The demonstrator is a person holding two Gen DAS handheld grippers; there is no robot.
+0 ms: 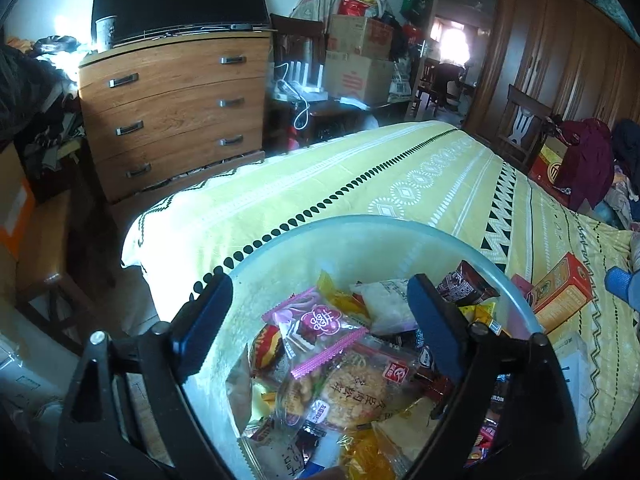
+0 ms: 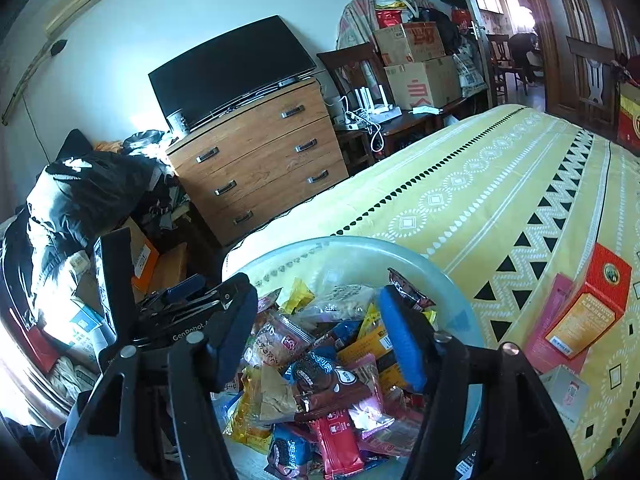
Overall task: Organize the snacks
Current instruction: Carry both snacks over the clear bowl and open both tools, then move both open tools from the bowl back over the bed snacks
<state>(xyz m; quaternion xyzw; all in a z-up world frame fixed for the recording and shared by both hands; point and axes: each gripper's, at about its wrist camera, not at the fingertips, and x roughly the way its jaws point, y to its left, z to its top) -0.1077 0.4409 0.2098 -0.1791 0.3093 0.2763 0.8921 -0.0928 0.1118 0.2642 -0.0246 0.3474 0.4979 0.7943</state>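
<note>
Setting: yellow patterned bedspread (image 2: 480, 184), wooden dresser (image 2: 260, 160) beyond the foot of the bed
Snacks: wrapped packets heaped in a translucent tub (image 1: 360, 232) at the bed's near edge; an orange box (image 2: 588, 312) lies on the cover just beside it
Left gripper (image 1: 320, 320): jaws apart, empty, hanging over the pile above a pink-edged packet (image 1: 316, 328)
Right gripper (image 2: 320, 332): jaws apart, empty, over the same tub
Risk: slick, overlapping wrappers may slip from a pinch or come up in pairs; pressing down may crush biscuits; a knock could push the tub off the bed
</note>
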